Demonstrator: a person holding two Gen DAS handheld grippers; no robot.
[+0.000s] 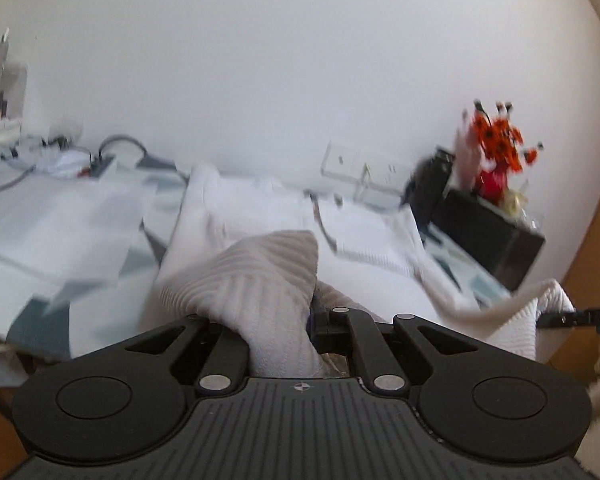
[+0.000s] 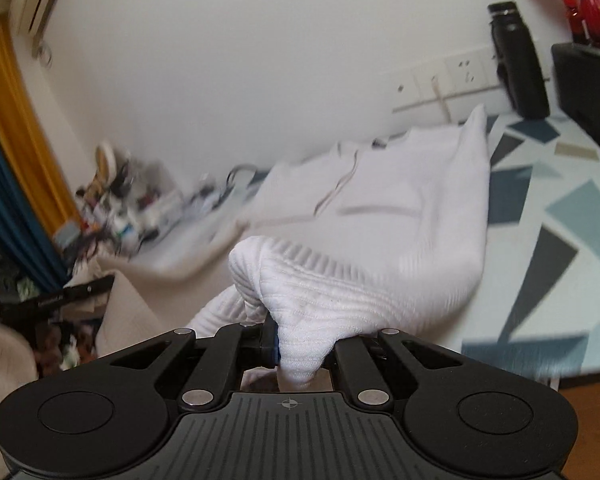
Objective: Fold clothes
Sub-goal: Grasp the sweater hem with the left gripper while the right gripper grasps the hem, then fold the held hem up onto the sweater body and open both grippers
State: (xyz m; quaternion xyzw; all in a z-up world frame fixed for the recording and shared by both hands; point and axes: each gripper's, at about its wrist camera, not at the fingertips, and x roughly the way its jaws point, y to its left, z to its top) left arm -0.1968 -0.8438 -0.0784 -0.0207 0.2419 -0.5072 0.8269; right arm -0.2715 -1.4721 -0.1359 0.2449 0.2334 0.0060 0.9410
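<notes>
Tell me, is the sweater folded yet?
Not yet. Done: both grippers have caught the ribbed hem, the left gripper and the right gripper each shut on a bunch of the white sweater. In hand: the hem is lifted while the rest lies on the table. Left: laying the hem over and tidying; no neat fold shows yet.

Background clutter along the white wall.
Orange flowers (image 1: 500,136) in a red vase stood on a black box (image 1: 488,232); a black bottle (image 2: 518,60) stood beside wall sockets (image 2: 452,76); the tabletop (image 2: 560,208) bore grey-blue geometric shapes.
</notes>
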